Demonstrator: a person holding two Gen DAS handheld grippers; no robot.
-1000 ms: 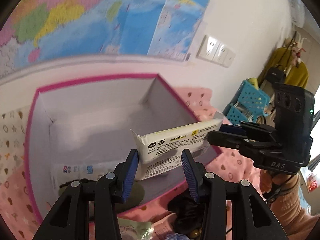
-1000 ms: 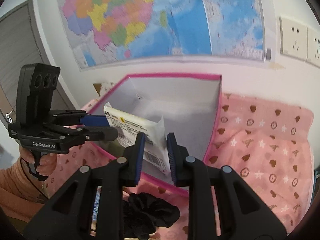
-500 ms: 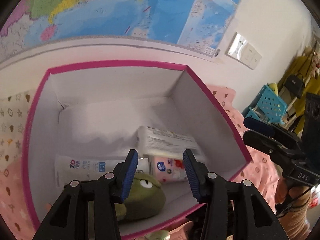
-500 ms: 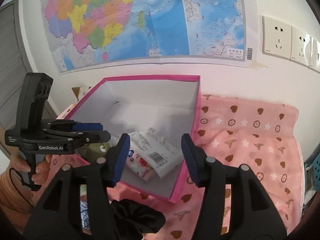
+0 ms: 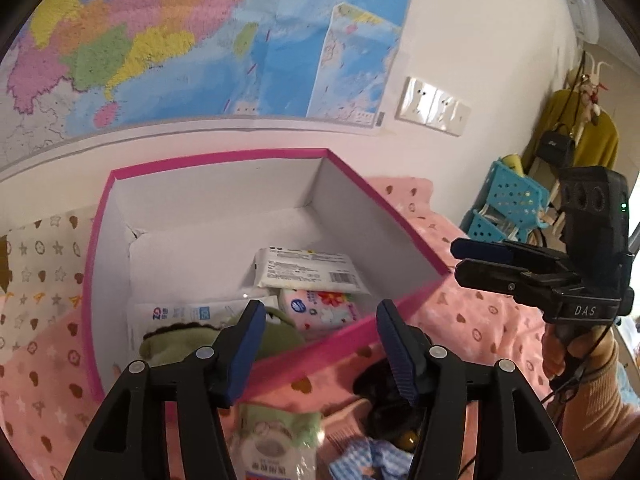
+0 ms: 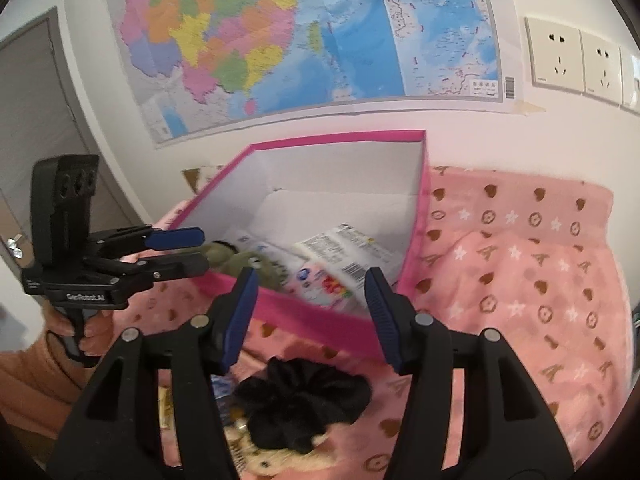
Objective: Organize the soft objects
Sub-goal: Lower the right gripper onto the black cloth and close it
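With both the left claw [image 5: 318,344] and right claw [image 6: 308,314] empty and jaws opening, lower the right claw squarely over the black fabric scrunchie [image 6: 302,404] lying on the pink blanket [image 6: 520,280] before the pink-rimmed cardboard box [image 6: 312,322].

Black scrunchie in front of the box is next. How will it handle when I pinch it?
The black scrunchie looks like ruffled, gathered fabric, so it will probably squash flat and droop from the claw. It seems light for its bulk. Lying bunched on the pink blanket, it is unlikely to roll.

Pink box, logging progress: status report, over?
Left gripper and right gripper opening, both empty. White tissue pack lies inside pink box. Black scrunchie outside, unobstructed.
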